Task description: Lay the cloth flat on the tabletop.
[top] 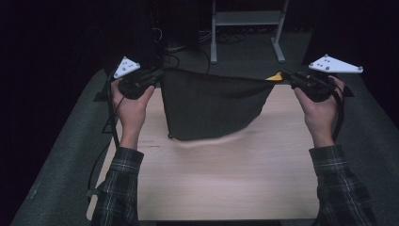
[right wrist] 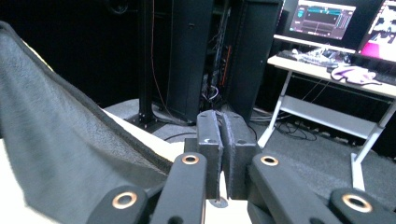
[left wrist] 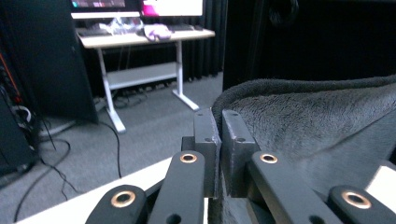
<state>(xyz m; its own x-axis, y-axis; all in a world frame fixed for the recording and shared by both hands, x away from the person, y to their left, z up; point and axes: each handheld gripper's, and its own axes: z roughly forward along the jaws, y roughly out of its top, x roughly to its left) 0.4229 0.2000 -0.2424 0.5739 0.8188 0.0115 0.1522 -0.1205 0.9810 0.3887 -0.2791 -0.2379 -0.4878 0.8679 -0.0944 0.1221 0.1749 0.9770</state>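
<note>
A dark, fuzzy cloth (top: pixel 211 106) hangs stretched between my two grippers above the wooden table (top: pixel 226 179). Its lower edge dangles just over the tabletop and looks blurred. My left gripper (top: pixel 157 75) is shut on the cloth's upper left corner. In the left gripper view the jaws (left wrist: pixel 219 122) stand pressed together with the cloth (left wrist: pixel 308 121) bunched to their right. My right gripper (top: pixel 285 75) is shut on the upper right corner, where a bit of yellow (top: pixel 273 76) shows. In the right gripper view the cloth (right wrist: pixel 60 154) drapes off to the left of the closed gripper (right wrist: pixel 222 122).
A person's hands and plaid sleeves (top: pixel 120 183) come in from below. Grey carpet surrounds the table. A white-legged desk (top: pixel 247 28) stands behind it, with monitors (right wrist: pixel 322 21) and clutter on top. Black cabinets (right wrist: pixel 196 56) and loose cables (left wrist: pixel 56 154) lie nearby.
</note>
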